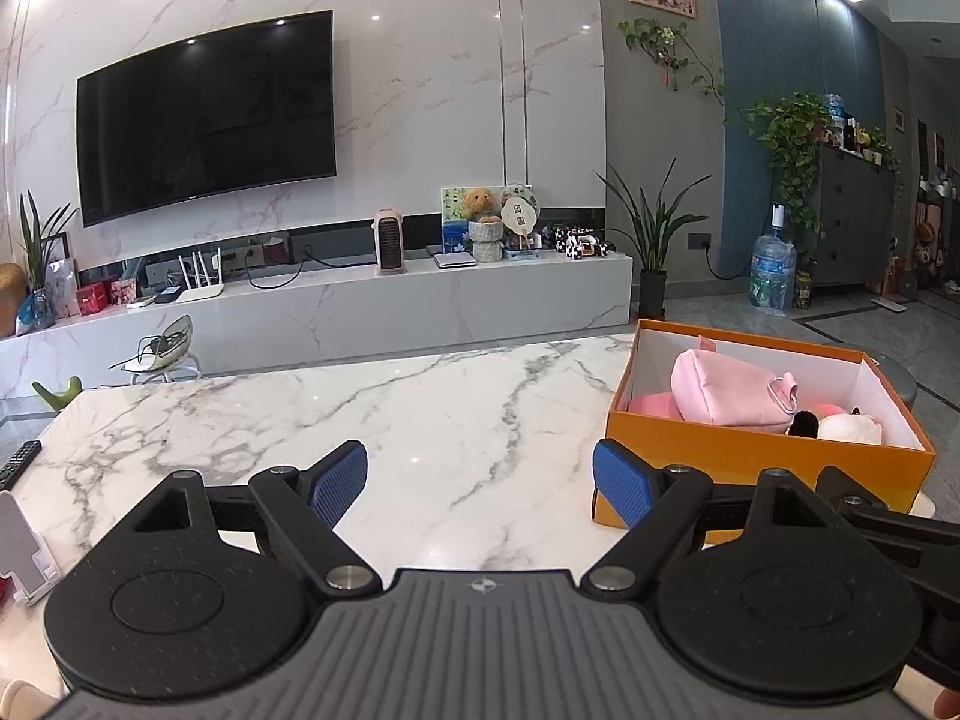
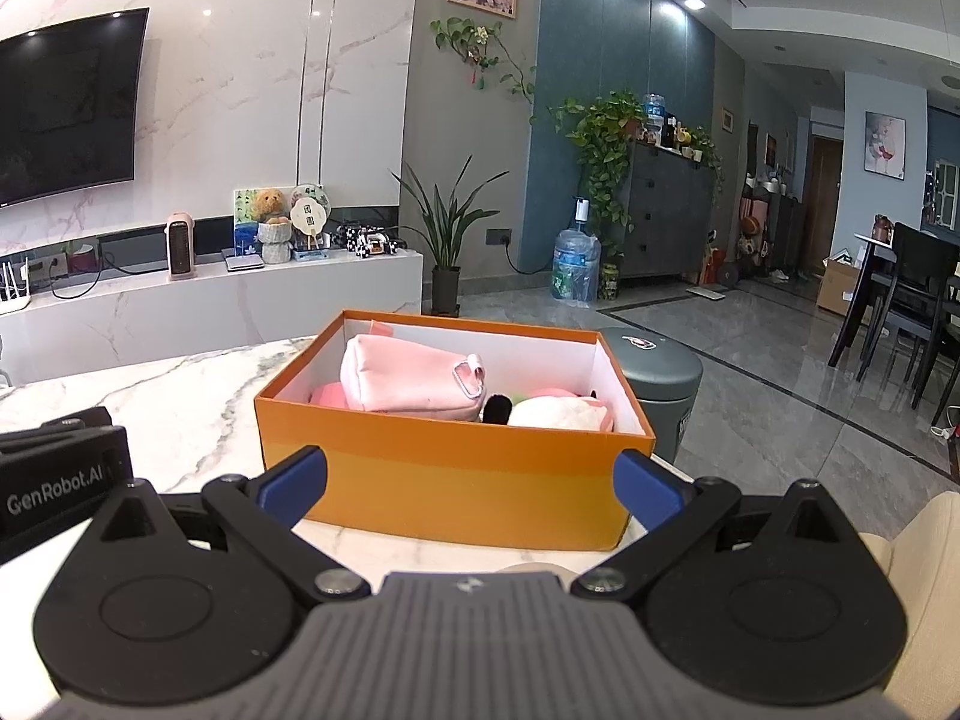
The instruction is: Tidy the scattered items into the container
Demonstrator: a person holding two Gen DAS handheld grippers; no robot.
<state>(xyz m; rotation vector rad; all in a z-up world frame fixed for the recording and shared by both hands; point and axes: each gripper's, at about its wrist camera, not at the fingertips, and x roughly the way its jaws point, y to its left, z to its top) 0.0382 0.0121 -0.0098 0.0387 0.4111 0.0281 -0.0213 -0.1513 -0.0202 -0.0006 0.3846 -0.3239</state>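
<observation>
- Orange box (image 2: 444, 480): rectangular cardboard, white inside, open top, sits at the table's right end. From the left wrist view it's at 2 o'clock (image 1: 762, 456); from the right wrist view dead ahead at 12.
- Near wall of the box hides the lower half of everything inside; can't tell what lies on the bottom.
- Pink pouch (image 2: 408, 381): soft fabric, boxy, small metal clip at its right end, lying across the box middle. Also seen from the left (image 1: 729, 387).
- White plush (image 2: 558, 414) at the box's right end, only its rounded top visible; a black fuzzy bit touches its left side. More pink soft stuff under the pouch, shape unreadable.
- Marble table (image 1: 360, 420): glossy white with grey veins, bare in the middle. Remote (image 1: 18, 462) cut off at 9 o'clock of the left view.
- Left gripper (image 1: 480, 483): tongs wide, empty, blue ribbed pads, hovering level over the tabletop. Its right finger overlaps the box's near-left corner in view; contact can't be told.
- Right gripper (image 2: 471, 483): tongs wide, empty, fingers spread about as wide as the box's near wall, low and just in front of it.
- Left gripper body shows at 9 o'clock in the right view, "GenRobot.AI" label, partly cut off.
- Grey round bin (image 2: 666, 372) behind the box's right corner, mostly hidden.
</observation>
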